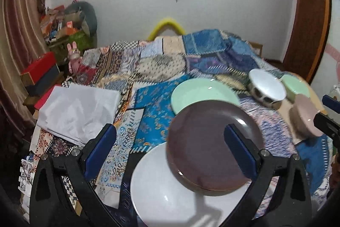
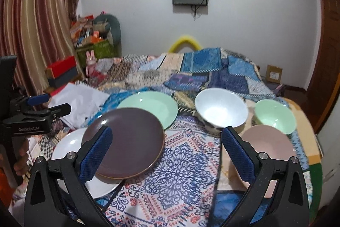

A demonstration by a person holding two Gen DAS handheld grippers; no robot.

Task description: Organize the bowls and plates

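I count three plates: brown plate [image 2: 125, 142] on white plate [image 2: 70, 146], and a green plate [image 2: 153, 105]. Three bowls: white [image 2: 221, 110], green [image 2: 274, 114], pink [image 2: 269, 146]. My left gripper [image 1: 170, 142] and right gripper [image 2: 167, 148] both gape, empty.

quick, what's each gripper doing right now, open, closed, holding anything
Left gripper: open, holding nothing; the brown plate lies between and beyond its fingers, ungripped.
Right gripper: open, holding nothing, over the patterned quilt.
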